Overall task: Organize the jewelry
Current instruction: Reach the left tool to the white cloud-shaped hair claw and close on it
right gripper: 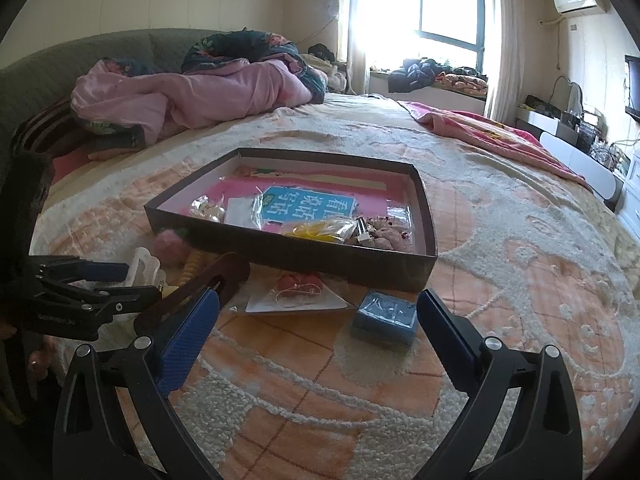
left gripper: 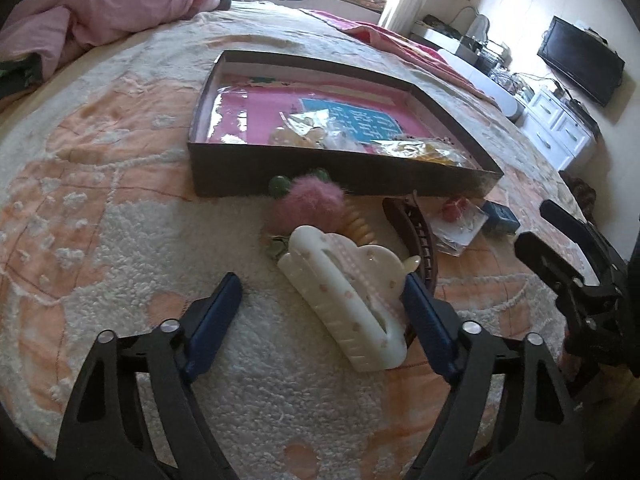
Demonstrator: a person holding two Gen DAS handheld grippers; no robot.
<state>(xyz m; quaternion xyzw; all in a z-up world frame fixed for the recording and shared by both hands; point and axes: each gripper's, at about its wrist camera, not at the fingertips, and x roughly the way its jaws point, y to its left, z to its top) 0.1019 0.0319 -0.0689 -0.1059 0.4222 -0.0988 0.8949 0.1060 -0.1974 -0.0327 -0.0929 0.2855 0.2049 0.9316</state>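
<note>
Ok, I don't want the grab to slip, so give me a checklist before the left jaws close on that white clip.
1. Left gripper straddles the white plastic claw clip: ok.
2. Both pads touching it: not ok, left side gapped.
3. Brown hair comb clear of the right pad: cannot tell.
4. Shallow dark cardboard box open to receive it: ok.
5. Right gripper out of the way, open: ok.

White claw clip (left gripper: 348, 300) lies before the dark tray (left gripper: 320, 184).

A home bedroom: a bed (right gripper: 480, 208), rumpled quilt (right gripper: 192, 92), curtained window (right gripper: 420, 8).
</note>
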